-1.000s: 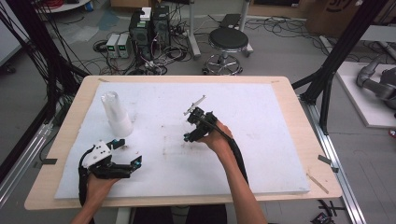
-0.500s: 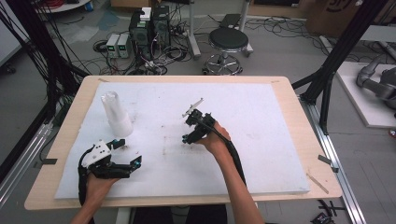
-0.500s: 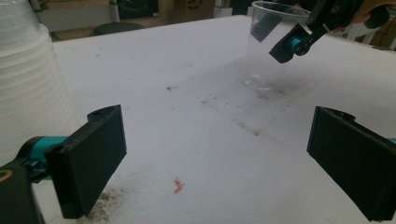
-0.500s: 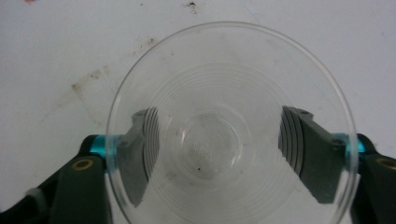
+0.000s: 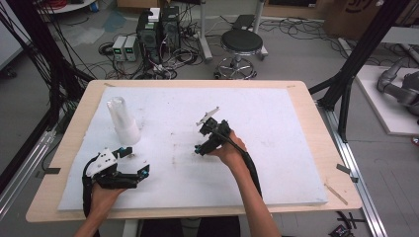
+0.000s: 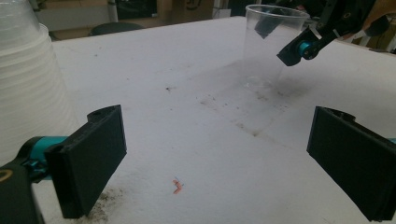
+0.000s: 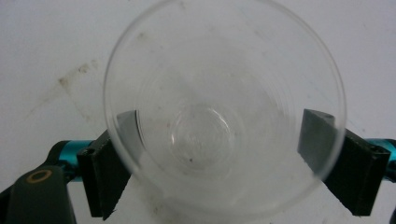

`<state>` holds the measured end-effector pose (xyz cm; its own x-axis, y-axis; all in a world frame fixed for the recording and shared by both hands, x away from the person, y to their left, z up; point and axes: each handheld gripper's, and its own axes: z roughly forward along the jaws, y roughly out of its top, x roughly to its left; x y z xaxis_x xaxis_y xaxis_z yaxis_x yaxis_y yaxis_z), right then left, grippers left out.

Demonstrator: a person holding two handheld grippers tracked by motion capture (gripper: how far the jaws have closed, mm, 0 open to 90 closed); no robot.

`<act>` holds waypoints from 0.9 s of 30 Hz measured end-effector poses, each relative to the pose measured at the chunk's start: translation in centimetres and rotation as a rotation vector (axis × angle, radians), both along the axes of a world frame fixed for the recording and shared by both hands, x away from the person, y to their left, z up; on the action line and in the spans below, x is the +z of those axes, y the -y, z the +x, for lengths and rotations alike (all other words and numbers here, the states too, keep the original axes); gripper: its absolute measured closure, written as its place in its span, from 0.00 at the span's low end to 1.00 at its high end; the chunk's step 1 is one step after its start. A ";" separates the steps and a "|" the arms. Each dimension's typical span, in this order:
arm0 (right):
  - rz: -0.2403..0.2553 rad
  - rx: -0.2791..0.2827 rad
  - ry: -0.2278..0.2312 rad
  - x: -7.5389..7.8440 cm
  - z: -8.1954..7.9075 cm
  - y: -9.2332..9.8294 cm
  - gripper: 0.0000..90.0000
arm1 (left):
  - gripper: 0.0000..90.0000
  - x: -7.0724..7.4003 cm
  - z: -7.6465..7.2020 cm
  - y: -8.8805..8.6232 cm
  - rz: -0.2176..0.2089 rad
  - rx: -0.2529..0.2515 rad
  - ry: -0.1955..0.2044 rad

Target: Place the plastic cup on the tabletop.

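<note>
A single clear plastic cup (image 7: 224, 135) stands upright on the white board, also seen as the clear cup (image 6: 271, 46) in the left gripper view. My right gripper (image 7: 219, 154) reaches down over it with one black jaw on each side of the cup. Its jaws have just been opening and the pads do not visibly press the wall. In the high view the right gripper (image 5: 201, 140) is at mid-table. My left gripper (image 5: 136, 161) rests near the front left, and the left gripper (image 6: 217, 163) is wide open on nothing. A stack of upturned clear cups (image 5: 123, 121) stands behind it.
A white foam board (image 5: 276, 128) covers most of the wooden table (image 5: 316, 123). The cup stack (image 6: 28, 84) sits close beside the left jaw. A tiny red scrap (image 6: 177, 185) lies on the board between the left jaws. Dirty smudges mark the board's middle.
Hardly anything differs in the high view: the right hand stays over the same spot and the left hand has kept still.
</note>
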<state>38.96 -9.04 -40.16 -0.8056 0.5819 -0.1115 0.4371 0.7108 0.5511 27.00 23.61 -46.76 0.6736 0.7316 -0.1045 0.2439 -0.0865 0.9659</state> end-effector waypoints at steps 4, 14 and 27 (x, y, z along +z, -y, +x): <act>0.042 -0.006 0.021 0.2 -1.1 1.6 0.14 | 0.05 0.0 0.0 -0.1 -0.008 -0.002 -0.004; 0.217 -0.031 0.111 1.1 -5.1 8.5 0.14 | 0.05 0.0 0.0 -0.1 -0.014 -0.011 -0.005; 0.388 -0.164 0.256 -2.0 -9.1 16.0 0.15 | 0.05 -0.1 0.0 -0.2 -0.017 0.002 0.000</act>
<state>29.83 -24.99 -42.19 -0.6750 0.7365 -0.0440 0.3420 0.3652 0.8658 27.00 23.76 -46.81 0.6720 0.7312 -0.1172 0.2444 -0.0696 0.9672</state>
